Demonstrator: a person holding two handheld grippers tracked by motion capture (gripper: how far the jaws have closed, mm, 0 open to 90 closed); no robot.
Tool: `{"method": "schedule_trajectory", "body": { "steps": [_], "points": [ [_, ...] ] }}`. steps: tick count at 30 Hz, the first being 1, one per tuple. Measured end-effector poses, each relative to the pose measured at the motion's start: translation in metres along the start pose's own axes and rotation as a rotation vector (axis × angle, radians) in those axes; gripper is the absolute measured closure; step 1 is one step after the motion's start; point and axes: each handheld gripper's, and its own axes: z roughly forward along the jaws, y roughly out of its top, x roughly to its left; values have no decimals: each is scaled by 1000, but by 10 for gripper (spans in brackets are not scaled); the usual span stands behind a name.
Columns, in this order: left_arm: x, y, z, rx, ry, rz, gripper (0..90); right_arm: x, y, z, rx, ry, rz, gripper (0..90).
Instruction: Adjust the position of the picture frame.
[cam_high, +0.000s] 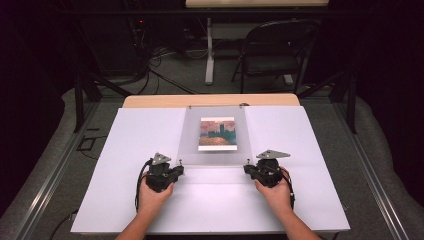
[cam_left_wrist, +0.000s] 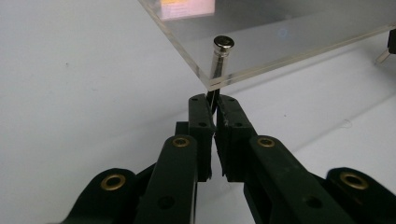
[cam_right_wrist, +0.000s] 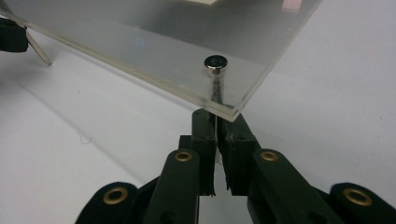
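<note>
A clear acrylic sheet (cam_high: 192, 140) with a small painted picture (cam_high: 217, 133) under it lies in the middle of the white board, its near edge raised off the surface. A metal pin passes through each near corner. My left gripper (cam_high: 179, 167) is shut on the left pin (cam_high: 180, 162). In the left gripper view the jaws (cam_left_wrist: 215, 103) clamp the pin's shaft (cam_left_wrist: 220, 56) just below the sheet's corner (cam_left_wrist: 280, 32). My right gripper (cam_high: 247, 170) is shut on the right pin (cam_high: 248, 161). The right gripper view has the jaws (cam_right_wrist: 216, 119) pinched under the corner (cam_right_wrist: 154, 42), below the pin head (cam_right_wrist: 215, 65).
A white board (cam_high: 125, 165) covers the wooden table (cam_high: 150, 101). Beyond the table stand a black folding chair (cam_high: 272, 55) and a table leg (cam_high: 209, 50), with cables on the floor. Dark metal rails run along both sides.
</note>
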Motion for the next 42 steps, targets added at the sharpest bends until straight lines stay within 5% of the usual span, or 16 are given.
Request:
{"method": "schedule_trajectory", "body": {
  "steps": [14, 22, 29, 32, 36, 39, 42],
  "points": [
    [-1, -2, 2, -3, 6, -4, 849, -2, -5, 2, -6, 9, 27, 830],
    [-4, -4, 2, 14, -12, -24, 672, -5, -8, -1, -10, -5, 57, 614],
    [-12, -4, -1, 53, -15, -28, 509, -1, -9, -10, 37, -6, 39, 477],
    [-15, -4, -6, 50, 2, 3, 459, -2, -10, -18, 57, -10, 12, 460],
    [-12, -6, -13, 69, -9, -2, 424, -3, -11, -33, 42, -22, -22, 444],
    [-10, -10, -18, 17, -16, 67, 418, -5, -15, -43, 13, 11, -56, 444],
    [-9, -14, -25, 39, -4, 69, 410, -7, -19, -50, 3, -2, -85, 439]
  ]
}}
